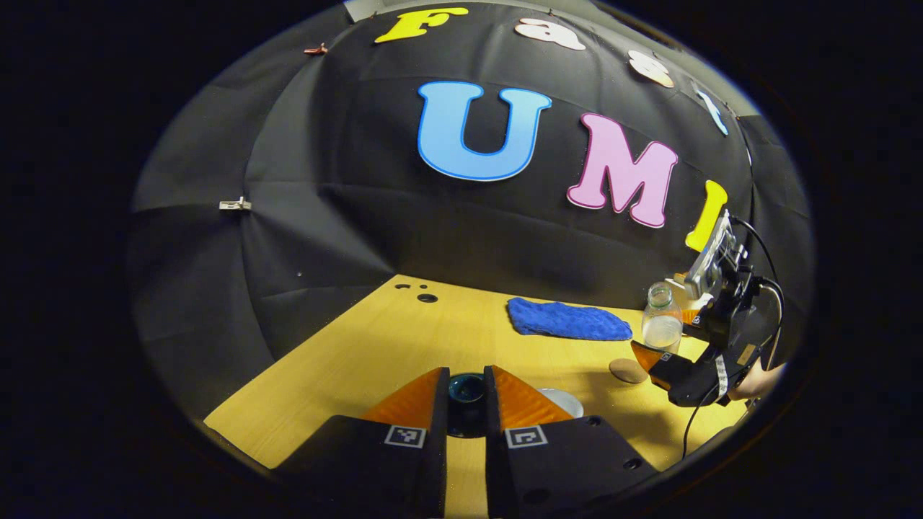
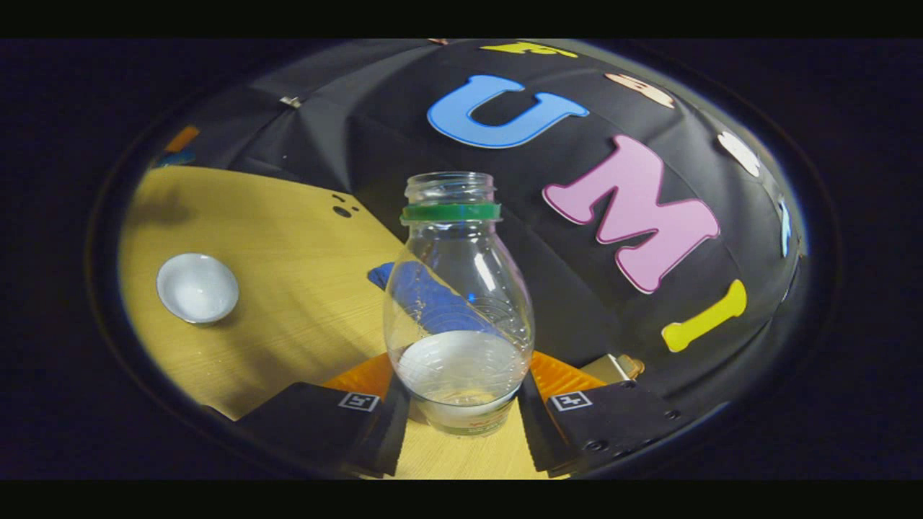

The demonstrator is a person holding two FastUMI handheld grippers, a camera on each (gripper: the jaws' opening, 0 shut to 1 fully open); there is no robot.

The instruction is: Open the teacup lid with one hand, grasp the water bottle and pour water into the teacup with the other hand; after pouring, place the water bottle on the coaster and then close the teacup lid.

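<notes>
Between the fingers of my left gripper (image 1: pixel 466 376) sits the dark round teacup lid (image 1: pixel 466 393), and the fingers press on it from both sides. The white teacup (image 1: pixel 564 401) peeks out just right of those fingers; in the right gripper view the teacup (image 2: pixel 197 287) stands uncovered on the table, far left. My right gripper (image 2: pixel 461 378) is shut on a clear, uncapped water bottle (image 2: pixel 458 303) with a green neck ring and a little water at the bottom. In the left gripper view the bottle (image 1: pixel 662 321) is upright, just behind a round brown coaster (image 1: pixel 626 370).
A blue cloth (image 1: pixel 568 321) lies at the back of the wooden table (image 1: pixel 346 353), near the booth wall. Small dark holes (image 1: pixel 425 296) mark the table's far left corner. A hand (image 1: pixel 757 380) holds the right gripper at the table's right edge.
</notes>
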